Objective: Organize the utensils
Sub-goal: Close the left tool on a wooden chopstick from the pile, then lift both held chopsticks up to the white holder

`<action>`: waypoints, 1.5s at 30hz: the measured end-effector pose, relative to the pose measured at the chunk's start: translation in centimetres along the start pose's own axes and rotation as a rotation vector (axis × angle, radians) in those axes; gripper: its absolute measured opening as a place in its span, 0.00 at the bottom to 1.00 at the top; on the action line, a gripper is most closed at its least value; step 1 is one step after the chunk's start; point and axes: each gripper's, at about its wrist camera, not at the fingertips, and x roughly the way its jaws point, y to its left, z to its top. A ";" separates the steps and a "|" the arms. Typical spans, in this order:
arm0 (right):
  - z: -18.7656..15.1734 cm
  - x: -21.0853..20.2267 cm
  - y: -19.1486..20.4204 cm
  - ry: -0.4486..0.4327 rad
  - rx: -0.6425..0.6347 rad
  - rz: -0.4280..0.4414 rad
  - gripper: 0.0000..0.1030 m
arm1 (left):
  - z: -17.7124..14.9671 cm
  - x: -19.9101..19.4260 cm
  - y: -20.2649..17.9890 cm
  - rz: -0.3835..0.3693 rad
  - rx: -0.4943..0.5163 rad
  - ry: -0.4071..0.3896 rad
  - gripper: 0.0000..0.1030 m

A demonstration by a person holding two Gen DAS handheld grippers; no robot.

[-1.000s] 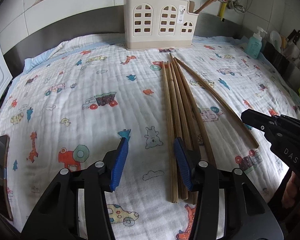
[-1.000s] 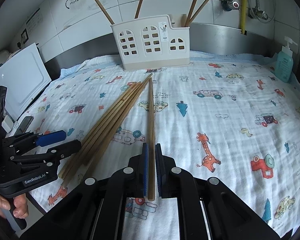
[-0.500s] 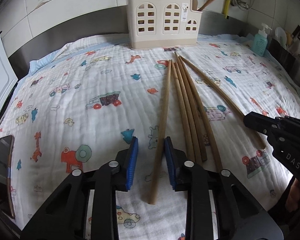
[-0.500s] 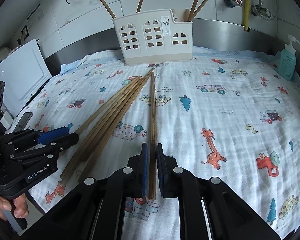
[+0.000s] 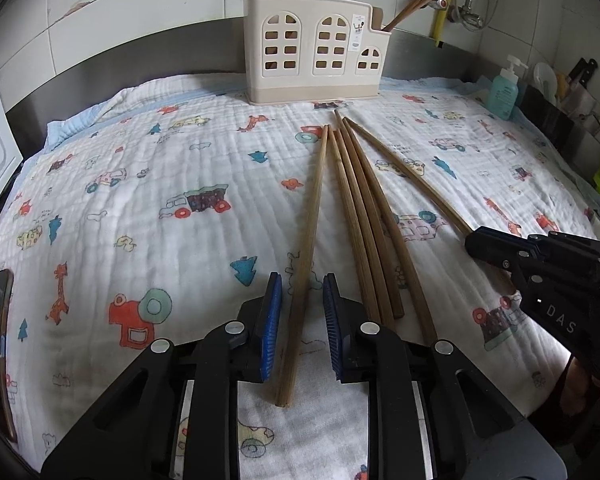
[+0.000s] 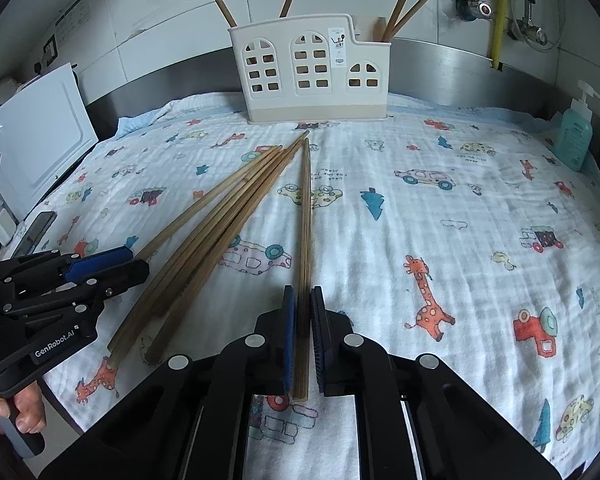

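Fingers (image 5: 269,320) hover above printed cloth (image 5: 140,200), tiled wall (image 5: 140,0) behind.

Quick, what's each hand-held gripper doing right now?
Left hand-held gripper: closing around a chopstick, pads not yet touching it.
Right hand-held gripper: shut on another chopstick.

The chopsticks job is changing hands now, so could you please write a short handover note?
Left gripper: jaws closing around one chopstick, pads not yet pressing on it.
Right gripper: shut on another chopstick, which lies on the printed cloth.
Three loose chopsticks lie between the two.
Done: several chopsticks already stand in the cream holder at the back.
Left: finish the left grip, put both in the holder, then the loose ones.
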 end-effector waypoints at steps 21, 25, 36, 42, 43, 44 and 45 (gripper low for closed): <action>7.3 -7.8 0.2 -0.230 -0.070 0.011 0.06 | 4.9 -5.2 2.3 -0.126 -0.065 -0.168 0.06; 9.7 -8.3 0.2 -0.251 -0.097 0.029 0.06 | 6.3 -5.8 2.6 -0.146 -0.070 -0.193 0.05; 18.1 -10.5 -1.3 -0.283 -0.168 0.057 0.06 | 12.0 -7.0 2.0 -0.126 0.019 -0.257 0.05; 23.8 -12.2 -2.5 -0.323 -0.189 0.020 0.06 | 14.8 -6.8 1.7 -0.116 0.053 -0.265 0.06; 24.9 -12.3 -2.7 -0.326 -0.187 0.022 0.06 | 15.3 -6.8 1.7 -0.113 0.057 -0.265 0.06; 25.7 -12.3 -2.9 -0.327 -0.185 0.021 0.06 | 15.7 -6.8 1.7 -0.112 0.060 -0.266 0.06; 26.5 -12.2 -3.0 -0.329 -0.186 0.014 0.06 | 16.3 -6.8 1.6 -0.112 0.063 -0.268 0.06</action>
